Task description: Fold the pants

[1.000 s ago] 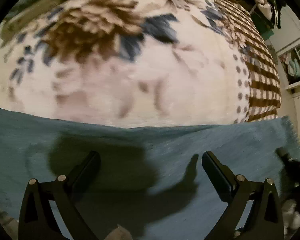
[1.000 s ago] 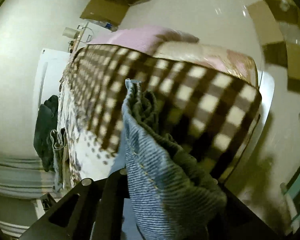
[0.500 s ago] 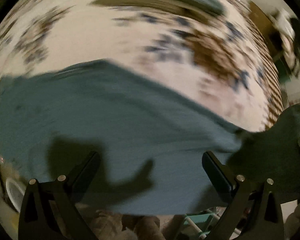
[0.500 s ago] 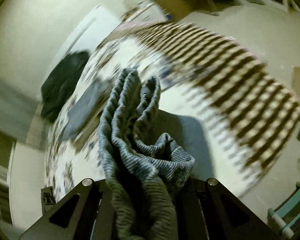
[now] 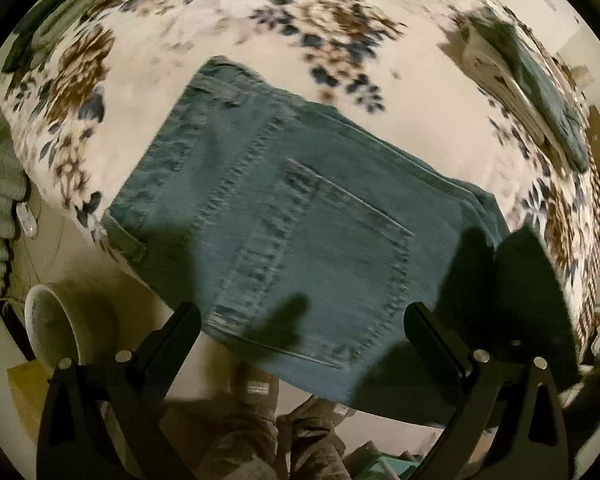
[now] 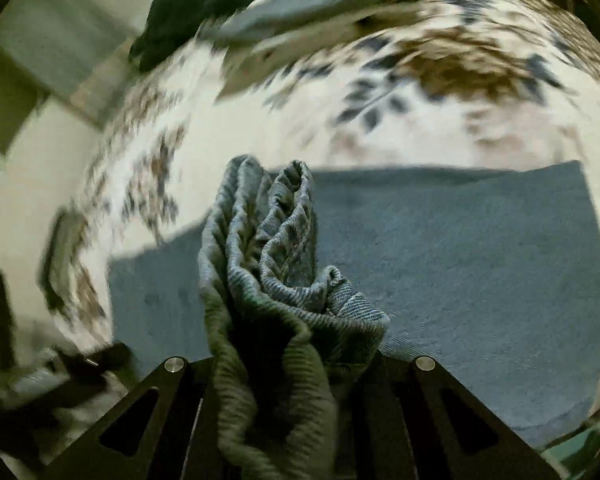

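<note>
Blue denim pants (image 5: 300,232) lie on a flowered bedspread (image 5: 228,32), waistband and back pocket toward me at the bed's near edge. My left gripper (image 5: 302,320) hovers above them, open and empty. My right gripper (image 6: 288,364) is shut on a bunched fold of the pants (image 6: 268,264) and holds it above the flat denim (image 6: 460,264). In the left wrist view the raised dark fabric (image 5: 512,292) hangs at the right.
A white bowl-like pot (image 5: 50,332) stands on the floor at the lower left. My legs and shoes (image 5: 260,412) are below the bed edge. Other folded clothes (image 5: 548,92) lie at the bed's far right, and a dark garment (image 6: 204,4) lies at the far side.
The right gripper has swung the held pant end from the checked end of the bed over the flat denim. The left gripper has drawn back and higher, so the waistband and pocket now show.
</note>
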Action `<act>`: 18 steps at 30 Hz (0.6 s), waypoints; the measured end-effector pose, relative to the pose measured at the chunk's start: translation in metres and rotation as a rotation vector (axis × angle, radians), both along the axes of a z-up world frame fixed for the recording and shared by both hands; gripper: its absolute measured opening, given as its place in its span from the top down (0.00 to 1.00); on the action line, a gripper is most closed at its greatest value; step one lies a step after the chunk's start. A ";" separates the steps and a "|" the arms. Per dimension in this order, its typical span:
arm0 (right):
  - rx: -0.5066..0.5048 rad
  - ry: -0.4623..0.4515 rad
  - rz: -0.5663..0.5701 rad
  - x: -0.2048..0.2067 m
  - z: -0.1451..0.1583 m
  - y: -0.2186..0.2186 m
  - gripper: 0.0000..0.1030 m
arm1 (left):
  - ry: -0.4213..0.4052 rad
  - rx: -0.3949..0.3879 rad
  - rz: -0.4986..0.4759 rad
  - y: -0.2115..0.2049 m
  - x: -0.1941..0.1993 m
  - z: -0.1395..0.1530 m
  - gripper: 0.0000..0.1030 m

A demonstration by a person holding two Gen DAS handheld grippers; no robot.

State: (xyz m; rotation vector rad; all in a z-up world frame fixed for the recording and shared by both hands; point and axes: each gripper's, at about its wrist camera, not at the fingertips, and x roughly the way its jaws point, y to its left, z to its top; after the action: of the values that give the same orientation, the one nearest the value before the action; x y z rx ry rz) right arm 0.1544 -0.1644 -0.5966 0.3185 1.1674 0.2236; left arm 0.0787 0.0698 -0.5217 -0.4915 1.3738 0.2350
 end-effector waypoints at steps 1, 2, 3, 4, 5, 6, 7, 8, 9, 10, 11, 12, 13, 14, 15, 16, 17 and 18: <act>-0.018 0.003 0.011 0.001 -0.005 0.006 0.90 | -0.001 -0.006 0.008 0.005 -0.002 -0.001 0.00; -0.052 0.008 0.031 0.003 -0.012 0.015 0.90 | -0.001 -0.012 0.016 0.012 -0.004 -0.003 0.00; -0.108 0.032 0.071 0.004 -0.022 0.030 0.84 | -0.002 -0.017 0.022 0.014 -0.004 -0.003 0.00; -0.137 0.055 0.087 0.007 -0.027 0.036 0.80 | -0.002 -0.022 0.030 0.016 -0.003 -0.003 0.00; -0.148 0.073 0.100 0.008 -0.031 0.041 0.63 | -0.006 -0.028 0.040 0.019 -0.003 -0.002 0.00; -0.129 0.105 0.145 0.009 -0.035 0.050 0.41 | -0.014 -0.036 0.049 0.022 -0.003 0.000 0.00; -0.095 0.123 0.182 0.010 -0.036 0.054 0.34 | -0.021 -0.041 0.054 0.024 -0.001 0.002 0.00; -0.033 0.138 0.228 0.009 -0.033 0.057 0.27 | -0.029 -0.045 0.059 0.024 0.002 0.004 0.00; 0.027 0.145 0.259 0.006 -0.025 0.058 0.25 | -0.040 -0.052 0.060 0.025 0.004 0.007 0.00; 0.051 0.146 0.262 0.003 -0.018 0.056 0.25 | -0.048 -0.059 0.058 0.024 0.007 0.009 0.00; 0.085 0.146 0.244 -0.001 -0.006 0.045 0.23 | -0.054 -0.067 0.056 0.023 0.010 0.011 0.00; 0.104 0.149 0.221 -0.003 0.000 0.034 0.20 | -0.066 -0.083 0.051 0.019 0.014 0.013 0.00; 0.128 0.150 0.160 -0.008 0.011 0.011 0.19 | -0.072 -0.093 0.042 0.015 0.019 0.011 0.00; 0.136 0.149 0.115 -0.009 0.017 -0.008 0.18 | -0.075 -0.106 0.024 0.008 0.024 0.010 0.00; 0.141 0.150 0.056 -0.013 0.023 -0.032 0.18 | -0.069 -0.118 -0.004 -0.002 0.031 0.007 0.00; 0.130 0.156 -0.007 -0.016 0.028 -0.057 0.18 | -0.066 -0.127 -0.026 -0.010 0.036 0.003 0.00; 0.109 0.163 -0.068 -0.019 0.030 -0.084 0.18 | -0.065 -0.132 -0.055 -0.022 0.041 -0.001 0.00; 0.084 0.168 -0.122 -0.021 0.030 -0.111 0.17 | -0.063 -0.128 -0.085 -0.033 0.046 -0.005 0.00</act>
State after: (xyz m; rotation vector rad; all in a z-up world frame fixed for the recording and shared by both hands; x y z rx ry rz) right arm 0.1337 -0.2755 -0.5665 0.4879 1.3015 0.1414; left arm 0.1244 0.0366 -0.5270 -0.5408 1.3505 0.0621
